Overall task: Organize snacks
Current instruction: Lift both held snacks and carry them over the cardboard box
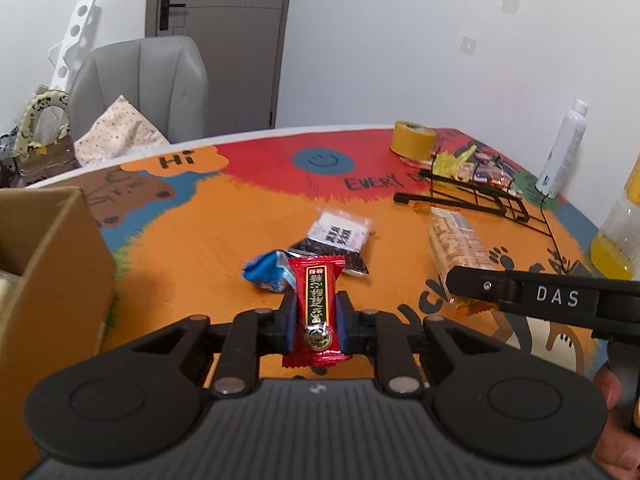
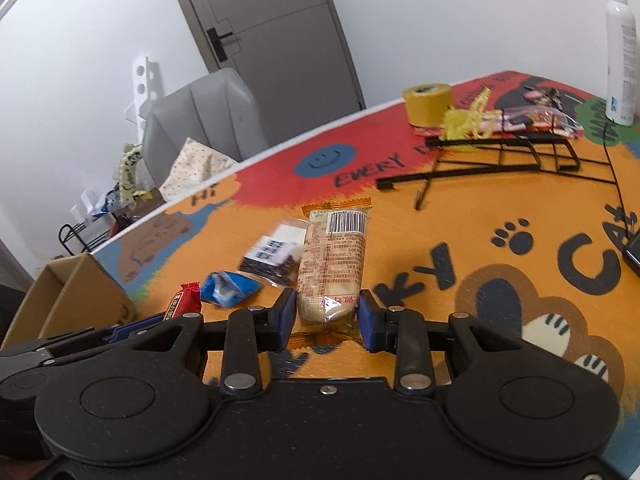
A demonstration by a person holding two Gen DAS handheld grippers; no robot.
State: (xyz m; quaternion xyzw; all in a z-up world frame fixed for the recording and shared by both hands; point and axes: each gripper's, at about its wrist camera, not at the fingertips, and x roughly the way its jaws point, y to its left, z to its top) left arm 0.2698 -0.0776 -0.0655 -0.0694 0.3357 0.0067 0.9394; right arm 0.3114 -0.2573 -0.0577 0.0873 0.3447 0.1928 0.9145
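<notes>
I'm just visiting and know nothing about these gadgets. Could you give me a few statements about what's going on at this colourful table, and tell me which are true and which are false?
1. The left hand-held gripper is clamped on a red foil-wrapped candy. True.
2. The right hand-held gripper is shut tight on the long beige cracker packet. False: its jaws stand open on either side of the packet's near end.
3. The brown cardboard box sits at the left of the table. True.
4. The yellow tape roll lies inside the cardboard box. False: it stands on the table's far side, beside the black wire rack.
</notes>
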